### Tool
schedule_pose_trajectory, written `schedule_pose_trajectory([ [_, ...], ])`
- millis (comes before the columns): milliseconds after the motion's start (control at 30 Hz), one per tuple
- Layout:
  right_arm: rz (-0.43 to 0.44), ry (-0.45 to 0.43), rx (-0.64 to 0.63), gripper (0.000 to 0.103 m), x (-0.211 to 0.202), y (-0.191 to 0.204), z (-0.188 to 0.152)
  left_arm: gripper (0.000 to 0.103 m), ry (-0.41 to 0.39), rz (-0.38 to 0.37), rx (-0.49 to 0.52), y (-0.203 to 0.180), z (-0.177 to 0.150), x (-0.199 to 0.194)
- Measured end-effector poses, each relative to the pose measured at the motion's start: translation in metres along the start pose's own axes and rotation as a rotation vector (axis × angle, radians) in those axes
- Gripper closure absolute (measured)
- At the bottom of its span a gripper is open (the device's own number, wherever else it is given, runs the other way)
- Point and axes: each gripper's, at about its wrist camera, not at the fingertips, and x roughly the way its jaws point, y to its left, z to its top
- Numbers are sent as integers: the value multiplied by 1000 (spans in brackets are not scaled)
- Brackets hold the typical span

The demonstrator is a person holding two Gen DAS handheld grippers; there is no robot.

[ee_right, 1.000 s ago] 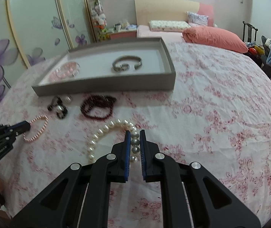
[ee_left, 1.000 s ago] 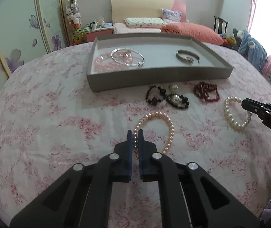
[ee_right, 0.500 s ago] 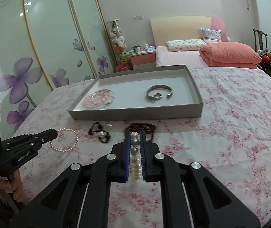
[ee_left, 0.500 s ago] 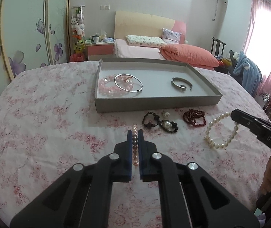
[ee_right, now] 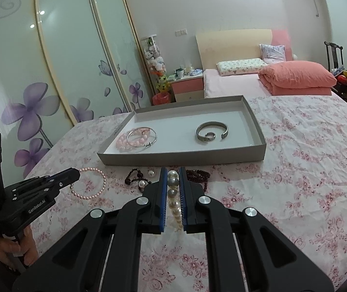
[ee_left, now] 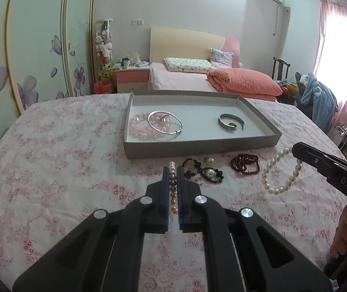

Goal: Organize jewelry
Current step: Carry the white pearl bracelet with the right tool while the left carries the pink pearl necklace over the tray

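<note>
Both bracelets have come up off the floral bedspread (ee_left: 59,160) since a second ago, when they lay flat on it. My left gripper (ee_left: 173,170) is clamped on the pink pearl bracelet (ee_left: 172,187); my right gripper (ee_right: 173,171) is clamped on the white pearl bracelet (ee_right: 174,196). Each loop hangs short of the grey tray's (ee_left: 197,147) near wall.

To do this well, I judge each loop should be carried clear over that wall and lowered onto bare floor between the pink bead bracelet (ee_left: 140,129) with its silver bangle (ee_left: 165,122) and the cuff (ee_left: 230,123), then released low so the beads don't roll.

Each camera sees its own strand only edge-on between the pads; the full hanging loop shows only from the opposite wrist. My right view also shows a small ring (ee_right: 209,135) inside the cuff. Black beads (ee_left: 202,171) and a dark red strand (ee_left: 245,163) wait on the cloth.
</note>
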Motion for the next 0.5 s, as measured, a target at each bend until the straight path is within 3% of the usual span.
schedule_pose_trajectory([
  [500, -49, -123, -66, 93, -21, 12, 17, 96, -106, 52, 32, -10, 14, -21],
])
